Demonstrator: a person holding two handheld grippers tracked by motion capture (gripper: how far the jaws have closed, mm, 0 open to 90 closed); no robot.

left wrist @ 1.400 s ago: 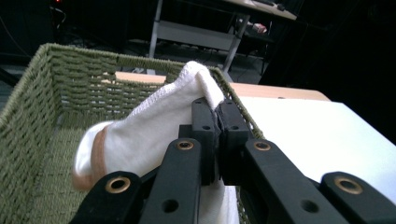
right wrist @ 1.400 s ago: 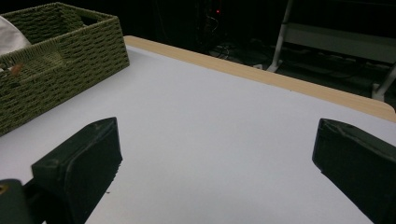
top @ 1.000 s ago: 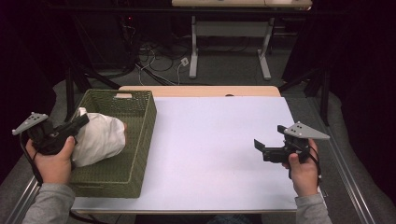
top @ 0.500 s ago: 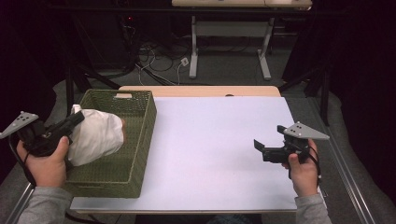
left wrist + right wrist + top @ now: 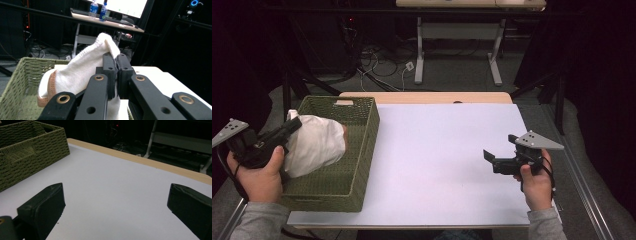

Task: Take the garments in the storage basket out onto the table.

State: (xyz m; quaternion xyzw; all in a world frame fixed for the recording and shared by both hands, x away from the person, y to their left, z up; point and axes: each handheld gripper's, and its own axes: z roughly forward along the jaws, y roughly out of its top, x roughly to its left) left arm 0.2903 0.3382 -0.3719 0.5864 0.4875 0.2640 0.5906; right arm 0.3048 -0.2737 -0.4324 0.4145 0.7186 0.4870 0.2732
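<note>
White cloth with tan trim (image 5: 314,145): pinched at one edge between clenched jaws of left gripper (image 5: 294,125), hanging bunched over left wall of green woven rectangular basket (image 5: 362,150), long axis slanting down into it. Right gripper (image 5: 497,157): jaws wide apart, holding nothing, low over white tabletop (image 5: 437,150).

Grey long sleeves (image 5: 259,223) cover both forearms at the bottom corners of the high view. Each hand grips a black two-jaw gripper, left (image 5: 292,126) and right (image 5: 488,156), topped by a grey three-cornered plate (image 5: 539,141). Brass-ringed pivots (image 5: 99,77) stud the left linkage.
</note>
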